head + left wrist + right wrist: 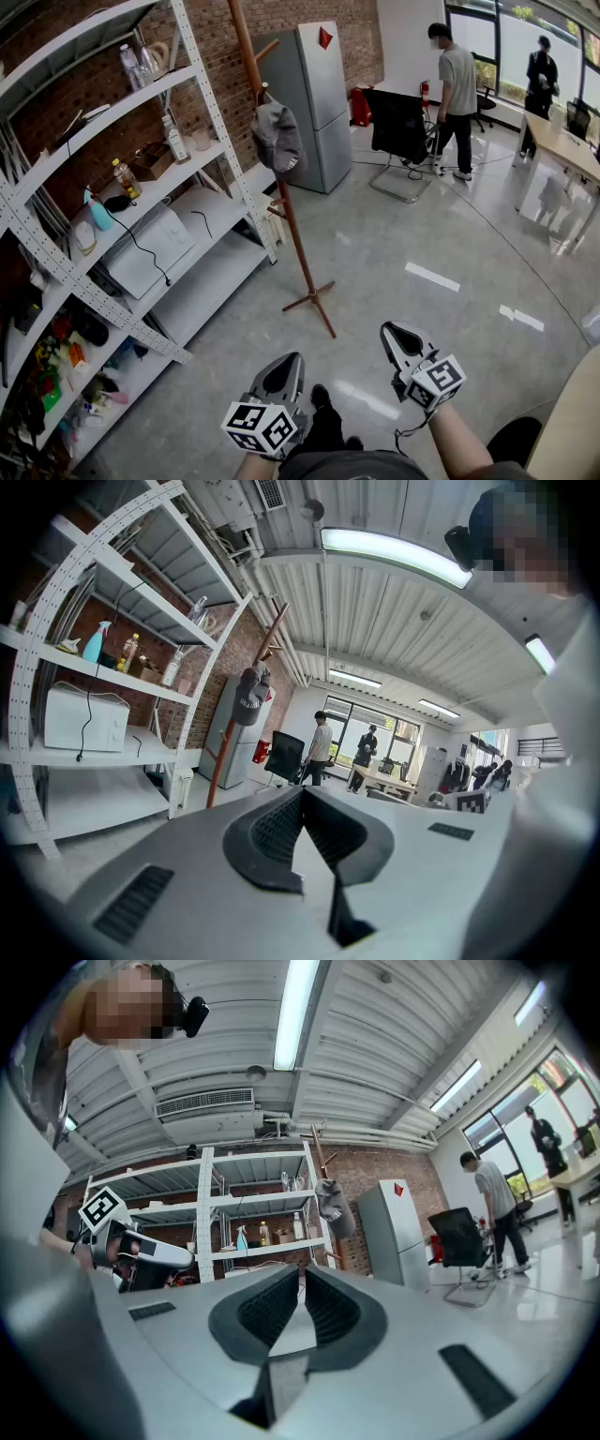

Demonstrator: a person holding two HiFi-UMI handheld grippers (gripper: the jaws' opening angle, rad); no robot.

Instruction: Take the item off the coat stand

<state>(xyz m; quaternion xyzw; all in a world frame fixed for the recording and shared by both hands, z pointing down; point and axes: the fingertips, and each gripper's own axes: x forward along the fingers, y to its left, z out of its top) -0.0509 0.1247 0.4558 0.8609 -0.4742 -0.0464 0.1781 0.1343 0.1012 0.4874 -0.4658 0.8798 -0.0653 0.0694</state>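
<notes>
**Item:** cap (277, 137), grey, soft and slumped, with a small pale mark on its lower edge.

**Location:** hung on an upper peg of the wooden coat stand (293, 239), which stands on the floor. Shelves (141, 253) are at 9 o'clock of the stand, a fridge (319, 103) at 1 o'clock.

**Progress:** nothing done as yet. The cap is on its peg and well apart from both grippers. The approach, grasp and lift-off all remain.

**Left gripper** (281, 373): jaws together, holding nothing, held low at 6 o'clock of the stand.

**Right gripper** (403, 342): jaws closed, empty, at 5 o'clock of the stand.
</notes>
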